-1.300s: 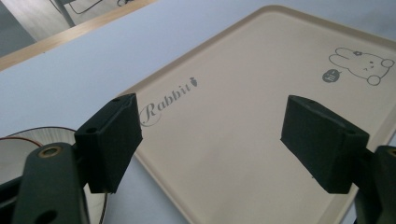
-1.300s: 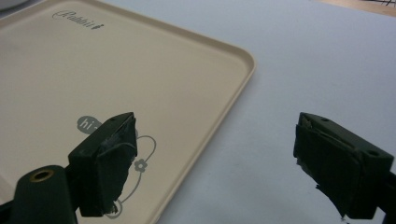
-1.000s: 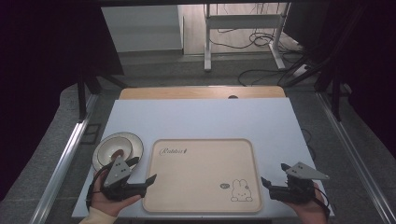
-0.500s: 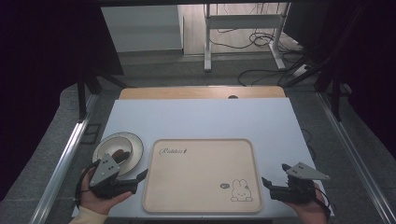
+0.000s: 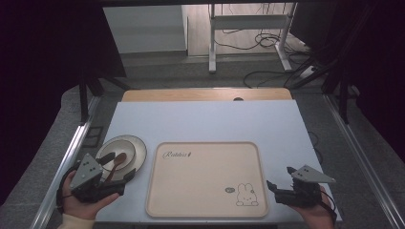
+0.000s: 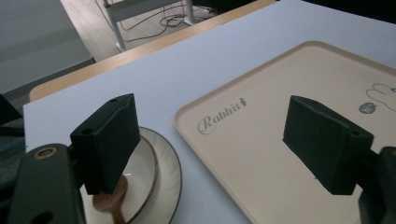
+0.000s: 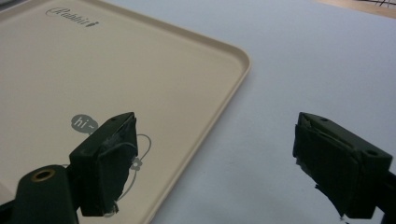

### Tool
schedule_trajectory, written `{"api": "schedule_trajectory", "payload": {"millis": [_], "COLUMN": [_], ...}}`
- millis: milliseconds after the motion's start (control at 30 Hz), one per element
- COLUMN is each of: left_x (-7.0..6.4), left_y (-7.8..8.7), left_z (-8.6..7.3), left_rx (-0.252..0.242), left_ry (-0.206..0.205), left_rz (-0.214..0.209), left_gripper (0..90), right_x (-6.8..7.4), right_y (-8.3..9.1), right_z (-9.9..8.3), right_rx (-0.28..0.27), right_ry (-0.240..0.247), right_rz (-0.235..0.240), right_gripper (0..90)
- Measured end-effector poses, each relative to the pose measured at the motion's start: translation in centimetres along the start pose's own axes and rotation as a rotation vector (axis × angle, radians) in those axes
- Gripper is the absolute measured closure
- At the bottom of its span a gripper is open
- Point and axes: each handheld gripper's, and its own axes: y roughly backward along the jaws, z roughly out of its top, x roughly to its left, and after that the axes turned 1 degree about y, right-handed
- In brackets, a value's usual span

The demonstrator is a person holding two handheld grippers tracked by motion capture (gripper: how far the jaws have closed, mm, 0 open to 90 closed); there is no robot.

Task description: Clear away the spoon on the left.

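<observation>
A beige tray (image 5: 205, 191) printed with a rabbit lies at the table's front middle. Left of it sits a cream plate (image 5: 136, 148) with a brown wooden spoon (image 5: 117, 159) lying in it. My left gripper (image 5: 118, 168) is open at the plate's near edge, with nothing held. In the left gripper view the open left gripper (image 6: 217, 140) spans the plate (image 6: 163, 163), the spoon (image 6: 112, 203) and the tray's (image 6: 280, 79) left rim. My right gripper (image 5: 279, 179) is open and empty at the tray's front right corner. In the right gripper view it (image 7: 224, 158) straddles the tray's (image 7: 140, 70) right rim.
The pale blue tabletop (image 5: 205, 119) stretches bare behind the tray, with a wooden strip (image 5: 205, 94) along its far edge. Metal rails run along both sides of the table. Cables and a desk frame (image 5: 248, 28) stand on the floor beyond.
My left gripper has drawn back leftward, from the tray's left edge to the near side of the plate. The right gripper has hardly moved.
</observation>
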Motion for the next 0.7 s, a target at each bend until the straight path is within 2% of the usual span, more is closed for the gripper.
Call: {"api": "schedule_trajectory", "payload": {"millis": [167,300,433,533,700], "left_x": [1.0,1.5,1.8,2.1,2.5], "left_y": [0.8,1.1,1.2,1.3,1.3], "left_z": [-0.8,-1.7,-2.8,-3.7,-5.3], "left_rx": [0.003,0.011,-0.004,0.001,0.019], "left_ry": [0.032,0.045,0.067,0.070,0.053], "left_rz": [0.029,0.039,0.044,0.052,0.060], "left_gripper": [18.0,17.8,18.6,19.0,19.2], "right_x": [0.0,0.0,0.1,0.1,0.1], "right_y": [0.0,0.0,-0.1,-0.1,-0.1], "right_z": [0.0,0.0,0.0,-0.1,-0.1], "right_rx": [0.001,0.002,0.008,0.011,0.011], "right_ry": [0.005,0.004,0.008,0.005,0.003], "right_rz": [0.002,0.003,0.004,0.004,0.004], "right_gripper": [14.1,14.2,14.4,14.4,14.5]}}
